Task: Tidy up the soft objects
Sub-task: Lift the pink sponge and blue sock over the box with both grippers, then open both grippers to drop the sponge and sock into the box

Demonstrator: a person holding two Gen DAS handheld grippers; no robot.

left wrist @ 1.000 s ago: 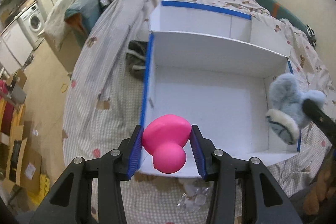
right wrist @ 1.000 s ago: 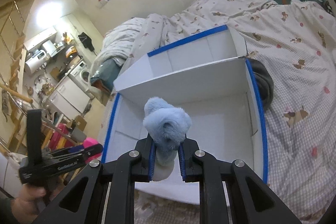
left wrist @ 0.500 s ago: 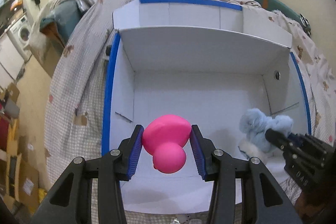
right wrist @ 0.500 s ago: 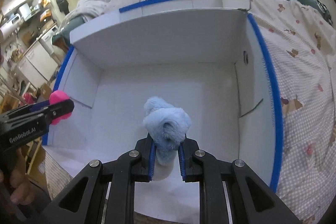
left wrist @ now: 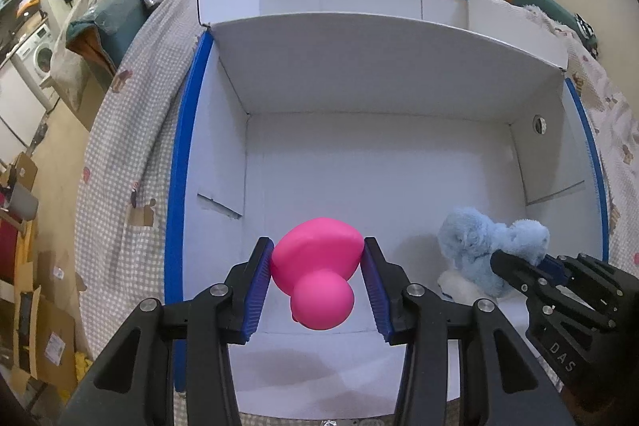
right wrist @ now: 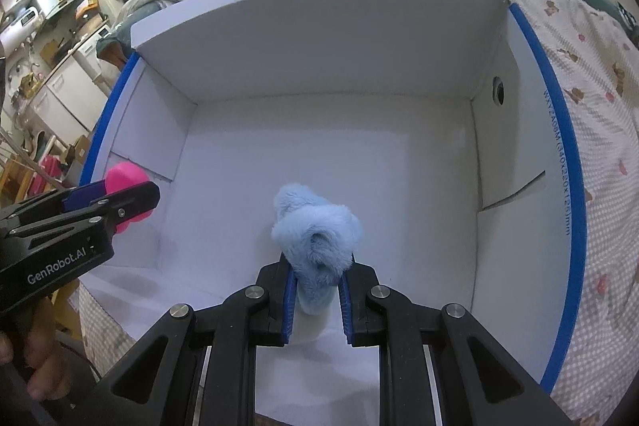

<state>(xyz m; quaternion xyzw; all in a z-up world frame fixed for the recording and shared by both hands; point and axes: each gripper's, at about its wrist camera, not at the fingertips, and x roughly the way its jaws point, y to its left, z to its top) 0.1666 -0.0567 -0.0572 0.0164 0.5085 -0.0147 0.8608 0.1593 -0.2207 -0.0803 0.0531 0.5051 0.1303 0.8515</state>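
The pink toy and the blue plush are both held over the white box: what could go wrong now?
1. The pink toy is pinched only at its wide part, so it may slip out early.
2. The blue plush may cling to the right tool on release.
3. Both tools are near each other and may bump.

Left gripper (left wrist: 317,282) tilts steeply downward, pads squeezing a pink toy (left wrist: 317,276); right gripper (right wrist: 317,290) beside it (likewise tilted down) pinches a blue plush (right wrist: 315,238). A hand (right wrist: 24,358) grips the left handle.
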